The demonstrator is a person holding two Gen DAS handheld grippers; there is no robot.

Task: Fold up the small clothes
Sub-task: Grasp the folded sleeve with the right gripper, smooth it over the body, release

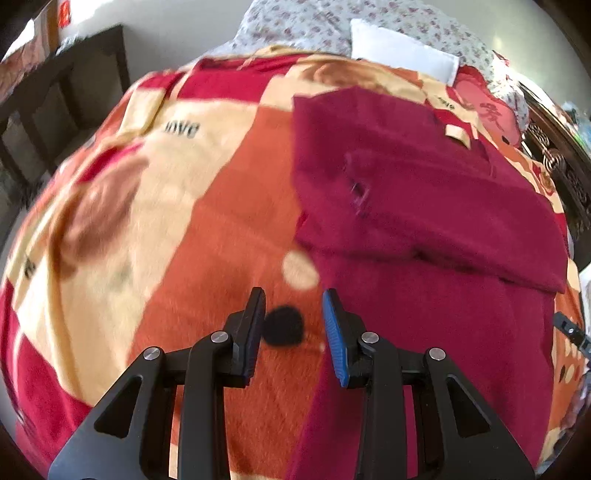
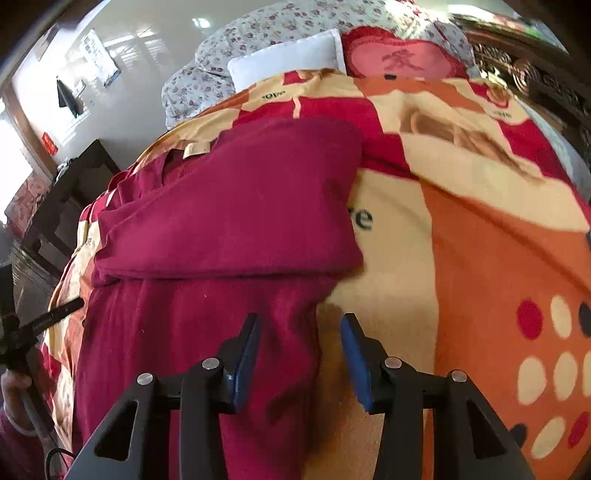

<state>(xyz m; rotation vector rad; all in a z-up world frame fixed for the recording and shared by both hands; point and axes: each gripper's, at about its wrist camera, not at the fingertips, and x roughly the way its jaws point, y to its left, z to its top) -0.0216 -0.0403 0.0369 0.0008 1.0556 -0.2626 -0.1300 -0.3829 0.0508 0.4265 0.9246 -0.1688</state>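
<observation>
A dark red garment (image 1: pixel 424 229) lies on the patterned blanket (image 1: pixel 192 206), its upper part folded down over the lower part. My left gripper (image 1: pixel 294 301) is open and empty, hovering just left of the garment's left edge. In the right wrist view the same garment (image 2: pixel 229 206) fills the left and middle. My right gripper (image 2: pixel 300 325) is open and empty above the garment's lower right edge. The tip of the other gripper (image 2: pixel 48 317) shows at the far left.
The orange, red and cream blanket (image 2: pixel 480 258) covers a bed. A white pillow (image 1: pixel 402 51), a floral quilt (image 2: pixel 280 26) and a pink cushion (image 2: pixel 399 59) lie at the head. A dark wooden table (image 1: pixel 66 92) stands left; a carved wooden frame (image 2: pixel 535 74) runs along the right.
</observation>
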